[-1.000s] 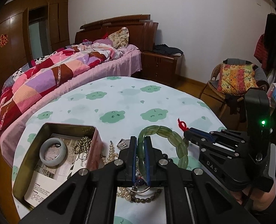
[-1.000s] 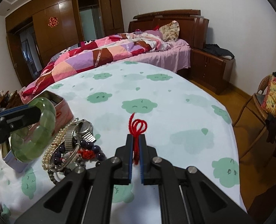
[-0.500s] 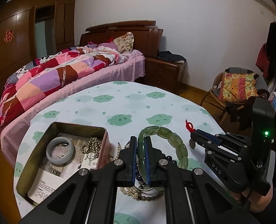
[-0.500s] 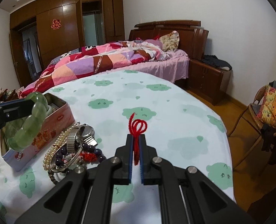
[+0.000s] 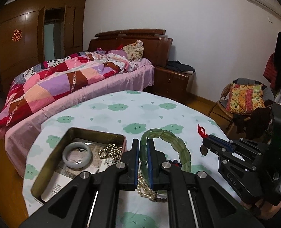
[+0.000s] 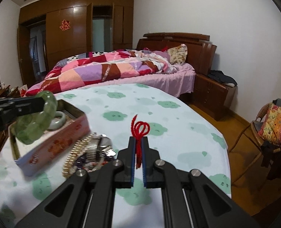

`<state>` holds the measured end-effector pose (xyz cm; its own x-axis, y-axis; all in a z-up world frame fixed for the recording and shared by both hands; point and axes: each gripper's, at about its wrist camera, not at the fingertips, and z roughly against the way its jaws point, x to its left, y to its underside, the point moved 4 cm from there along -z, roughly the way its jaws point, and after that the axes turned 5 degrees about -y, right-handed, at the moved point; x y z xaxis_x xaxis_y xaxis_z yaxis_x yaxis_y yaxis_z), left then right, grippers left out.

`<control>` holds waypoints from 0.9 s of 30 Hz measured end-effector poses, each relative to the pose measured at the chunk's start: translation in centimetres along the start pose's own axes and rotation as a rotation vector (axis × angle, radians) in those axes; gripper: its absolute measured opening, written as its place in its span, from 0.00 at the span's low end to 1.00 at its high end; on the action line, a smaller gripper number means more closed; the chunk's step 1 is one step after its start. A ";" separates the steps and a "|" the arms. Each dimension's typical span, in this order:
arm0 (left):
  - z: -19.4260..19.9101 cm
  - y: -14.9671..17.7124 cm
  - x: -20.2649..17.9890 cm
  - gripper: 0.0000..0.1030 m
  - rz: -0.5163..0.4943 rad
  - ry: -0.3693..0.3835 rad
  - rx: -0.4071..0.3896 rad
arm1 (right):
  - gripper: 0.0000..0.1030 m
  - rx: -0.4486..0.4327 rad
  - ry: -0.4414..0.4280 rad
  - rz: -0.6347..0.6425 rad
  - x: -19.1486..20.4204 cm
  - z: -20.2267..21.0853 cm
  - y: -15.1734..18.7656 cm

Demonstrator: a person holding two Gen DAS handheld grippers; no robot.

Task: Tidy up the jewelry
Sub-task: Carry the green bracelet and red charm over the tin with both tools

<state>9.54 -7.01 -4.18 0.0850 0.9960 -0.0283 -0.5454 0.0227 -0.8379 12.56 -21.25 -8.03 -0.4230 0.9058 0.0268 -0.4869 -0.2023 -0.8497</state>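
My left gripper [image 5: 143, 142] is shut on a green stone bead bracelet [image 5: 175, 144] and holds it above the table, just right of the open tin box [image 5: 51, 161]. The bracelet also shows in the right wrist view [image 6: 36, 121] over the tin [image 6: 51, 148]. The tin holds a pale jade bangle [image 5: 77, 154] and a gold bead chain [image 5: 110, 151]. My right gripper [image 6: 138, 141] is shut on a red cord [image 6: 139, 131]; a small pendant [image 5: 203, 150] hangs under it. A pile with a metal watch [image 6: 94, 148] and pearl strands [image 5: 146, 190] lies by the tin.
The round table [image 6: 178, 133] has a cloud-print cloth. A bed with a patchwork quilt [image 5: 64, 81] stands behind it. A wooden nightstand [image 5: 172, 81] is at the back and a wicker chair with a cushion [image 5: 244, 98] at the right.
Both grippers have risen and drawn back from the table with their loads. The bracelet now hangs nearer the tin's right edge. Both stay shut.
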 end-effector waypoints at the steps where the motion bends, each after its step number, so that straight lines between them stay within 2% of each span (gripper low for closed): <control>1: 0.2 -0.1 0.3 0.06 0.007 0.000 -0.004 | 0.08 -0.002 -0.007 0.003 0.3 0.0 -0.1; 13: 1.0 -0.3 4.3 0.06 0.081 -0.049 -0.015 | 0.08 -0.006 -0.114 0.065 4.9 -0.4 -2.4; 27: 1.6 0.0 9.4 0.06 0.161 -0.113 -0.016 | 0.08 0.000 -0.193 0.163 10.5 -1.7 -4.5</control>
<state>9.03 2.47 -3.60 -0.0969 0.9900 -0.1021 -0.5308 -0.1382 -0.8362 11.65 -10.23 -4.81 -0.6343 0.7731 -0.0103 -0.4004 -0.3398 -0.8510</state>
